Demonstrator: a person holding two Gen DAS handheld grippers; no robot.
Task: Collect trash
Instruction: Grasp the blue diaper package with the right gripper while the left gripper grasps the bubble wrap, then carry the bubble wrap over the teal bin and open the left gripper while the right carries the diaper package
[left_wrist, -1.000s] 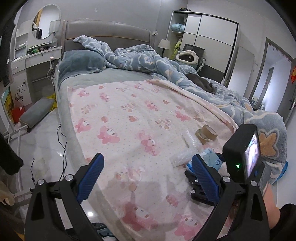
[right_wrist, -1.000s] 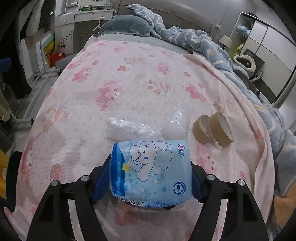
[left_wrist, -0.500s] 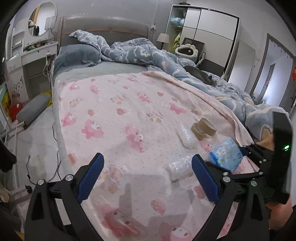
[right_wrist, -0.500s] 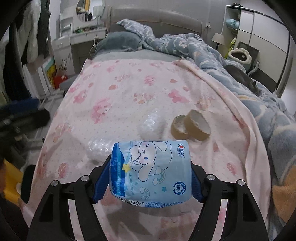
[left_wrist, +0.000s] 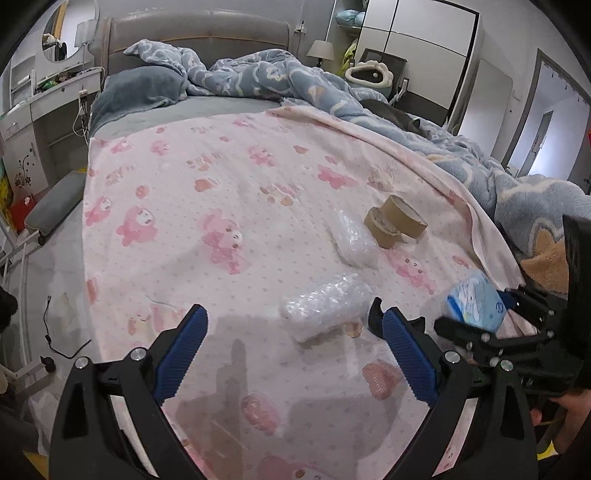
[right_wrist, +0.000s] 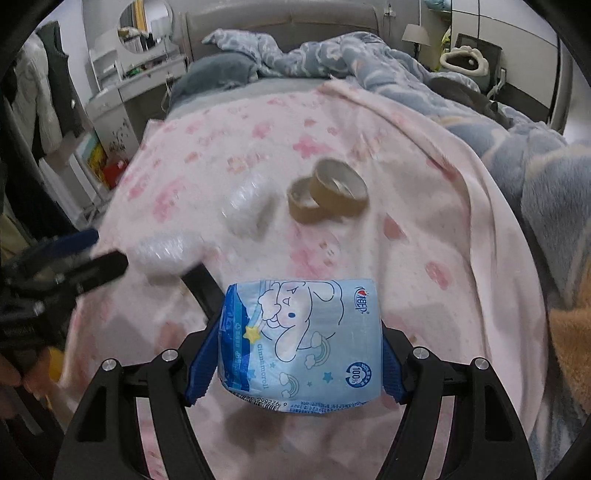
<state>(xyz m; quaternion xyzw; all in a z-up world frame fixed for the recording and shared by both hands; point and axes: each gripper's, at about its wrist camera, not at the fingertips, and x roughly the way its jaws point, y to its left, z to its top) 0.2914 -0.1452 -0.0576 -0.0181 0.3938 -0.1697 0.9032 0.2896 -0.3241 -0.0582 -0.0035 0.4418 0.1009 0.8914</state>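
My right gripper (right_wrist: 295, 354) is shut on a light blue tissue pack (right_wrist: 303, 339) with a cartoon dog and holds it above the pink bed cover; the pack also shows in the left wrist view (left_wrist: 476, 299). My left gripper (left_wrist: 291, 350) is open and empty, just short of a bubble-wrap wad (left_wrist: 325, 306), which also shows in the right wrist view (right_wrist: 166, 254). A second bubble-wrap wad (left_wrist: 351, 240) (right_wrist: 247, 206) lies further back. Two brown tape cores (left_wrist: 395, 221) (right_wrist: 328, 192) lean together beside it.
The pink patterned cover (left_wrist: 221, 192) spreads over the bed. A rumpled blue duvet (left_wrist: 369, 103) runs along the right side, a grey pillow (left_wrist: 140, 88) at the head. A white dresser (left_wrist: 37, 110) and floor cables (left_wrist: 55, 332) are on the left.
My left gripper has moved forward toward the near bubble-wrap wad. My right gripper has lifted the tissue pack and drawn back to the right, away from the tape cores.
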